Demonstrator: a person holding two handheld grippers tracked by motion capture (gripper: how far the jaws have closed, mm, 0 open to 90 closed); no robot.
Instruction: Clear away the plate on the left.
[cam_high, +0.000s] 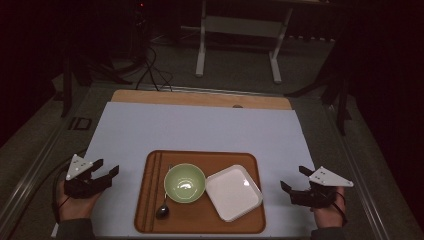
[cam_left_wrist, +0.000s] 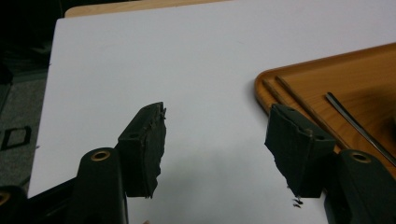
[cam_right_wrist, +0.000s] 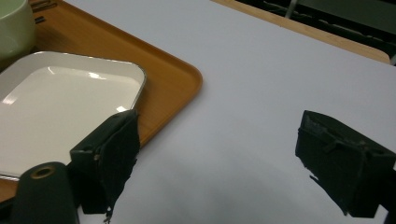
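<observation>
Here, tray (cam_high: 200, 220) between both grippers, outside their open, empty jaws.

Tabletop (cam_high: 260, 101): wooden, far edge bare.
Sheet (cam_high: 200, 130): white, lying flat on tabletop.
Tray (cam_high: 200, 222): brown, resting on sheet, near edge.

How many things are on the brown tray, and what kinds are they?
Bowls: 1, the green bowl
Plates: 1, the white square plate
Spoons: 1, the spoon lying left of the bowl
Chopsticks: 2, a pair of chopsticks along the left edge of the tray
Total: 5 things on the tray
</observation>
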